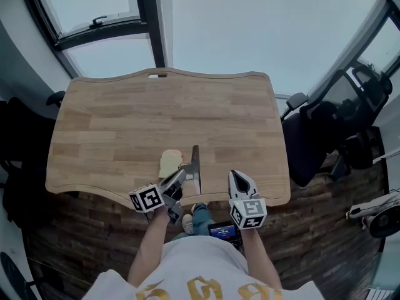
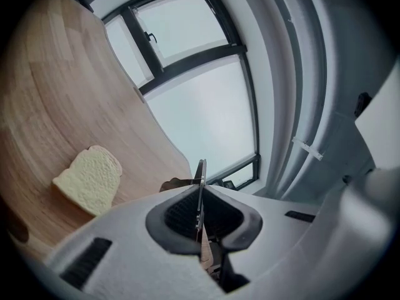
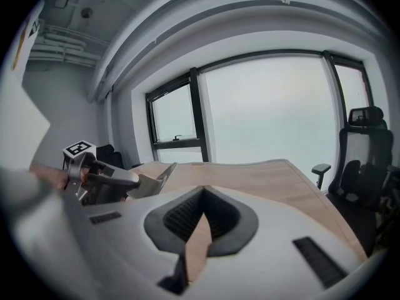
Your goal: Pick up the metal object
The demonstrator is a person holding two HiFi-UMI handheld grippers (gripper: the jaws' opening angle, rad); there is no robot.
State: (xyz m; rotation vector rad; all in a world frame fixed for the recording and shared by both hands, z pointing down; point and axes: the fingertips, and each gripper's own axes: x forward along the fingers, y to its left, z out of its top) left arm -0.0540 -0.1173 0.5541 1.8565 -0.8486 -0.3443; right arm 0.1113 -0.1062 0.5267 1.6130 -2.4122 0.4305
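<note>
Head view: the left claw [image 1: 182, 173] is clamped on the metal object [image 1: 196, 167], a thin flat plate that sticks out beyond the claw's tips over the near edge of the wooden table [image 1: 125, 124]. A slice of bread [image 1: 170, 163] lies on the table just past this claw and slightly to its left, close to the plate. The right claw [image 1: 235, 177] sits beside the left one, apart from it, and its tips are also over the near table edge.

Left gripper view: the jaws are pressed onto the metal object [image 2: 200, 170], which shows edge-on as a thin upright line between the pads and pokes out ahead of them. The bread [image 2: 90, 179] lies flat on the table [image 2: 50, 105], ahead and to the claw's left. A window [image 2: 206, 111] is straight ahead.

Right gripper view: the right claw [image 3: 201, 199] has its jaws together at the tips with nothing between them. To its left is the left claw [image 3: 134, 181], with the metal object [image 3: 153, 183] jutting from it; the plate seems raised off the table [image 3: 269, 180], though the angle makes that hard to judge. An office chair [image 3: 365, 155] stands far to this claw's right.
</note>
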